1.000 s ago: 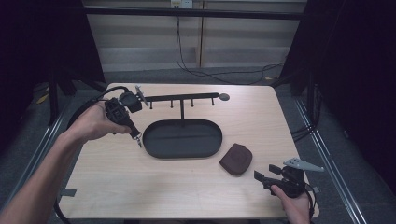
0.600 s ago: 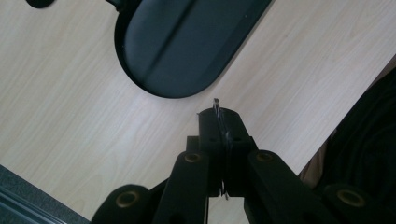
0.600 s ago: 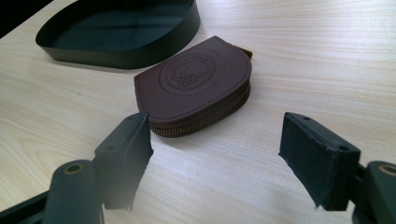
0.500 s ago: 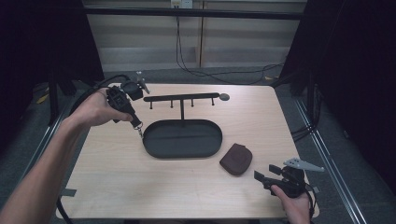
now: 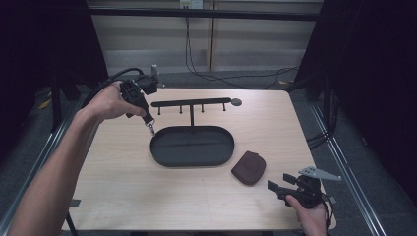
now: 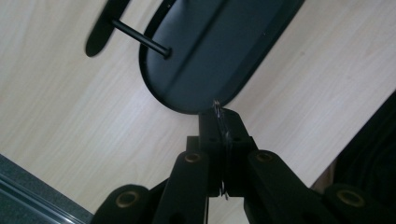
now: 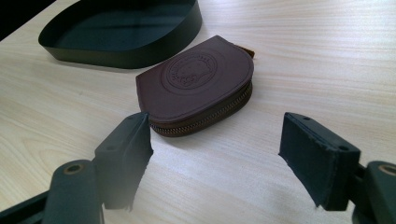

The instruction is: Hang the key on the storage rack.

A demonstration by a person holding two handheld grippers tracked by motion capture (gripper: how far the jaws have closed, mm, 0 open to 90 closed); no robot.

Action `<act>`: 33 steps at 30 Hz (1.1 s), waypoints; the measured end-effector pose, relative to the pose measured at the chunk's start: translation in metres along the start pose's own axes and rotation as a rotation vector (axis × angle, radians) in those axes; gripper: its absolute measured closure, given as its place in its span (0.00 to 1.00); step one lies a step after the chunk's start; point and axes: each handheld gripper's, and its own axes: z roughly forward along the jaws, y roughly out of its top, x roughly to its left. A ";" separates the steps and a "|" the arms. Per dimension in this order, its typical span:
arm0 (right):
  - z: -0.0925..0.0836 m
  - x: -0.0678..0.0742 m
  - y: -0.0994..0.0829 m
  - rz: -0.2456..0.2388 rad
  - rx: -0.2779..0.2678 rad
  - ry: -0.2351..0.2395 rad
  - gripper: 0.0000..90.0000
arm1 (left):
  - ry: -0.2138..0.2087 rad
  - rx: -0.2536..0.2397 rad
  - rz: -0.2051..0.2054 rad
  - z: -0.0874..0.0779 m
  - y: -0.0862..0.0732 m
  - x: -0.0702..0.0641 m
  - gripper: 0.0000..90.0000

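Observation:
My left gripper (image 5: 149,121) hangs over the table by the far left rim of the black oval tray (image 5: 160,156), just below the left end of the hook rack (image 5: 191,103). It is shut on a thin metal key ring (image 5: 152,130), which dangles from its tips. In the left gripper view the wire ring (image 6: 217,108) sticks out between the closed jaws of the left gripper (image 6: 219,122), above the tray (image 6: 219,51). My right gripper (image 7: 215,149) rests open near the front right corner, facing a brown zipped leather pouch (image 7: 201,84) that lies just ahead of it.
The rack's post (image 5: 192,118) rises from the tray's far side, and its bar carries several short pegs. The pouch (image 5: 249,167) lies right of the tray. Bare tabletop (image 5: 123,191) spreads at the front left. Cables trail behind the far edge.
My left hand has carried the key ring away from the tray's left rim, farther back and a little right, toward the rack's left end. The right gripper has stayed put.

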 end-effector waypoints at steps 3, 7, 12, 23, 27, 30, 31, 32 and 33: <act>0.000 0.000 0.000 0.002 0.000 0.002 0.28 | -0.016 0.001 -0.011 0.002 0.006 0.005 0.99; 0.000 0.000 0.000 0.002 0.000 0.009 0.28 | -0.027 0.001 -0.018 0.006 0.011 0.010 0.99; 0.000 -0.001 0.000 0.010 0.003 0.013 0.28 | -0.035 0.003 -0.034 0.010 0.018 0.019 0.99; 0.000 -0.001 0.000 0.006 0.004 0.027 0.29 | -0.031 0.011 -0.058 0.018 0.029 0.029 0.99; 0.001 -0.001 0.000 0.006 0.006 0.030 0.29 | -0.016 0.024 -0.056 0.020 0.033 0.030 0.99; 0.001 -0.001 0.000 0.006 0.008 0.031 0.29 | -0.002 0.028 -0.065 0.022 0.035 0.031 0.99; 0.001 -0.001 0.000 0.005 0.008 0.030 0.29 | 0.004 0.022 -0.080 0.023 0.035 0.031 0.99; 0.001 -0.001 0.000 0.005 0.008 0.030 0.29 | 0.004 0.022 -0.080 0.023 0.035 0.031 0.99; 0.001 -0.001 0.000 0.004 0.008 0.031 0.29 | 0.003 0.029 -0.079 0.024 0.036 0.032 0.99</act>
